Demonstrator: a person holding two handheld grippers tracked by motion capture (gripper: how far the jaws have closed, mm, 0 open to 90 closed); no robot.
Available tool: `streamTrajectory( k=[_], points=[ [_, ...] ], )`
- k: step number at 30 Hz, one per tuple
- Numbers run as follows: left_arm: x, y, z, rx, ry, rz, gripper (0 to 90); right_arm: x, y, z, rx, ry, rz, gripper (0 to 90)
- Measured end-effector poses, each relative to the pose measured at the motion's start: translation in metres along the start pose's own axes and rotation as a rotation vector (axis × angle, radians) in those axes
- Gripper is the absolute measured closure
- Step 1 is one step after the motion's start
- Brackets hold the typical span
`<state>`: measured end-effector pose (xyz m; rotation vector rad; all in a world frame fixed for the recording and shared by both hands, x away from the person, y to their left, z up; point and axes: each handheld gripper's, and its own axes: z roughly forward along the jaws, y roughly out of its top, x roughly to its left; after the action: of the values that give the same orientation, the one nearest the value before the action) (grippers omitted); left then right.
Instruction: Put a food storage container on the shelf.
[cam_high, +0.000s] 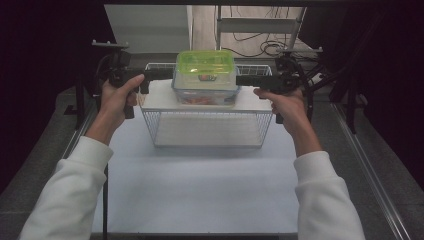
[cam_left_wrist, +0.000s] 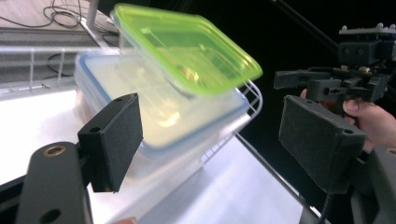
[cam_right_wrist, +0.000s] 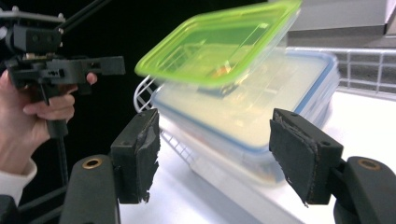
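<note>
A container with a bright green lid (cam_high: 205, 64) rests on top of a clear box with a blue-rimmed lid (cam_high: 205, 93). Both stand on a white board (cam_high: 157, 97) laid over a wire basket (cam_high: 207, 129). My left gripper (cam_high: 167, 76) is level with the stack at its left side, and my right gripper (cam_high: 241, 80) is at its right side. In the left gripper view the black pads (cam_left_wrist: 112, 140) stand wide apart, open (cam_left_wrist: 215, 140), short of the blue-rimmed box (cam_left_wrist: 163, 116) with the green lid (cam_left_wrist: 187, 46) above it. My right gripper (cam_right_wrist: 219, 156) is open too, facing the same box (cam_right_wrist: 252, 112).
A white sheet (cam_high: 200, 185) covers the table in front of the basket. Dark stands and cables (cam_high: 260, 45) sit at the back, and metal rails (cam_high: 370, 165) run along the table's sides. The opposite hand and gripper (cam_left_wrist: 341, 84) show across the stack.
</note>
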<state>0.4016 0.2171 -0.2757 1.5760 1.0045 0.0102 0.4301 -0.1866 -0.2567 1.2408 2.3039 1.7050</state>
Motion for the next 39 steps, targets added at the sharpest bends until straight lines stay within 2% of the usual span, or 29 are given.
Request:
streamTrajectory(
  k=[6,7,8,9,10,11,12,14,15,16,17,21,25,27,28,33,39],
  points=[
    [-0.013,-0.029,-0.010,0.051,0.026,0.078,20.3,0.008,-0.024,-0.012,0.026,0.028,-0.073,33.7],
    [-0.017,-0.043,-0.013,0.055,0.051,0.102,21.6,0.010,-0.035,-0.016,0.038,0.030,-0.101,33.8],
    [-0.017,-0.043,-0.013,0.055,0.051,0.102,22.2,0.010,-0.035,-0.016,0.038,0.030,-0.101,33.8],
    [-0.020,-0.059,-0.015,0.064,0.053,0.124,22.1,0.013,-0.048,-0.019,0.054,0.038,-0.122,33.9],
    [-0.020,-0.059,-0.015,0.064,0.053,0.124,21.8,0.013,-0.048,-0.019,0.054,0.038,-0.122,33.9],
    [-0.021,-0.067,-0.017,0.067,0.051,0.126,21.6,0.014,-0.061,-0.021,0.065,0.050,-0.128,33.8],
    [-0.022,-0.077,-0.019,0.065,0.048,0.122,21.6,0.014,-0.061,-0.021,0.065,0.050,-0.128,33.8],
    [-0.022,-0.093,-0.022,0.074,0.045,0.125,21.7,0.014,-0.078,-0.022,0.076,0.056,-0.137,33.8],
    [-0.023,-0.107,-0.024,0.083,0.058,0.140,21.8,0.014,-0.093,-0.024,0.089,0.059,-0.138,33.9],
    [-0.023,-0.107,-0.024,0.083,0.058,0.140,21.9,0.014,-0.093,-0.024,0.089,0.059,-0.138,33.9],
    [-0.024,-0.117,-0.025,0.088,0.063,0.144,21.9,0.013,-0.098,-0.024,0.091,0.059,-0.141,34.0],
    [-0.024,-0.150,-0.027,0.126,0.072,0.162,22.0,0.013,-0.128,-0.027,0.125,0.043,-0.159,34.1],
    [-0.023,-0.179,-0.026,0.167,0.084,0.163,22.0,0.011,-0.157,-0.026,0.162,0.015,-0.163,34.1],
    [-0.021,-0.199,-0.023,0.203,0.097,0.169,21.8,0.008,-0.179,-0.024,0.202,-0.005,-0.159,34.1],
    [-0.021,-0.199,-0.023,0.203,0.097,0.169,21.8,0.008,-0.179,-0.024,0.202,-0.005,-0.159,34.1],
    [-0.012,-0.231,-0.016,0.271,0.109,0.141,21.7,-0.003,-0.212,-0.020,0.249,-0.016,-0.131,34.5],
    [-0.007,-0.246,-0.012,0.303,0.135,0.132,22.1,-0.012,-0.233,-0.014,0.303,-0.047,-0.119,34.8]
  ],
)
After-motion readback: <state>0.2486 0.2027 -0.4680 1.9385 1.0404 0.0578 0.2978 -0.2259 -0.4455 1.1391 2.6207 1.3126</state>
